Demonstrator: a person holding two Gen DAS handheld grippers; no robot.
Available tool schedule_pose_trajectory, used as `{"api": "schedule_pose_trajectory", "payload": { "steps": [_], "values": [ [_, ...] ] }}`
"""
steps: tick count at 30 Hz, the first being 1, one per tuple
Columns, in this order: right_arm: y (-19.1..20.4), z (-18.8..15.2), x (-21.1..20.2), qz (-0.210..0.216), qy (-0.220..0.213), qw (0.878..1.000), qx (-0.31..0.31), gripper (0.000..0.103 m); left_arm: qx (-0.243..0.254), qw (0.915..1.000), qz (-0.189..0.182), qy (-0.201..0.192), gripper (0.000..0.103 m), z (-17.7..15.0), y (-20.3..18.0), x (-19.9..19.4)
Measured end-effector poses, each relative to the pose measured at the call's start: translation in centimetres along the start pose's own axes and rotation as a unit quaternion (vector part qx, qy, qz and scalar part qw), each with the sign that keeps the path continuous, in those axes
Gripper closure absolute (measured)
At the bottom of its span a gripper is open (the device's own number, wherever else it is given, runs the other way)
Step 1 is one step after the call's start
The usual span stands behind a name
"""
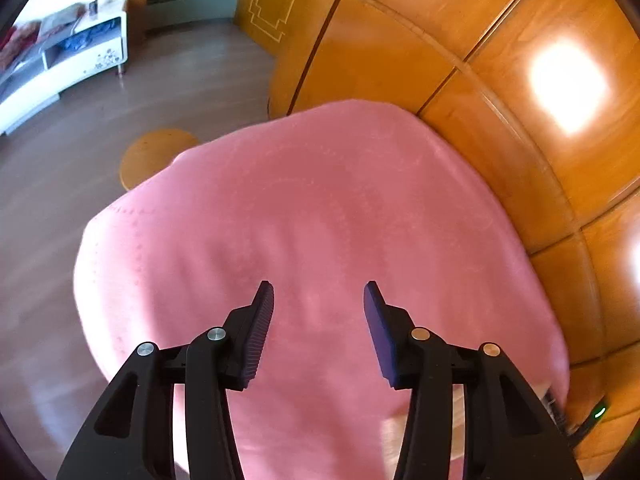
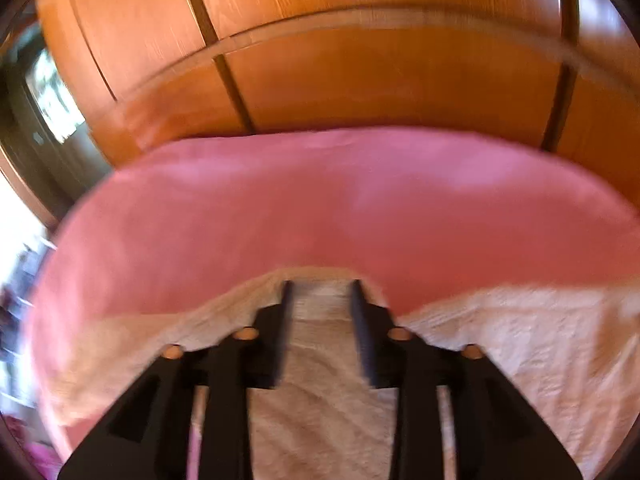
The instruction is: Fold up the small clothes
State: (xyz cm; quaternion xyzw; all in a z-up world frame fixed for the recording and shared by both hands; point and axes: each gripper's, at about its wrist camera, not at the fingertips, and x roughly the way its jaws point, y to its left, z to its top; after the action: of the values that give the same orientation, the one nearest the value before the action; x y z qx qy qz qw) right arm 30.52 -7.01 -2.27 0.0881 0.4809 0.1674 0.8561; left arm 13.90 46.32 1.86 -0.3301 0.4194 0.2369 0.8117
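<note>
Careful: your left gripper [image 1: 319,294] hangs wide and empty over the pink cloth [image 1: 320,200]; your right gripper [image 2: 320,286] gapes astride the pale garment's [image 2: 520,340] edge, which could slip and bunch.

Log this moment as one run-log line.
left gripper: open over pink cloth | right gripper: open, white garment between jaws

Cream textured garment [image 2: 500,344] lies flat-ish, wrinkled, on pink cloth [image 2: 320,208]; upper edge bunches into a small peak. Blurred.
</note>
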Motion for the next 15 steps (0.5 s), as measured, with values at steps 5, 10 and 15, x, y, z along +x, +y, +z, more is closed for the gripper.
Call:
{"api": "schedule_pose_trajectory", "payload": {
  "steps": [5,10,15],
  "values": [
    [1.3,-1.9,-1.3,-0.003,-0.004,0.998,-0.061,0.055,0.229,0.9707,0.003,-0.072,0.058,-8.0,-3.5,-2.1],
    [1.1,-3.6,-3.1,0.004,-0.006,0.997,-0.071,0.051,0.407,0.9091,-0.043,-0.075,0.055,-17.1,-8.4,-2.7],
    [0.7,-4.4,-5.2,0.029,0.003,0.997,-0.077,0.051,0.496,0.8661,-0.028,-0.055,0.055,-21.4,-11.6,0.3]
  ]
}}
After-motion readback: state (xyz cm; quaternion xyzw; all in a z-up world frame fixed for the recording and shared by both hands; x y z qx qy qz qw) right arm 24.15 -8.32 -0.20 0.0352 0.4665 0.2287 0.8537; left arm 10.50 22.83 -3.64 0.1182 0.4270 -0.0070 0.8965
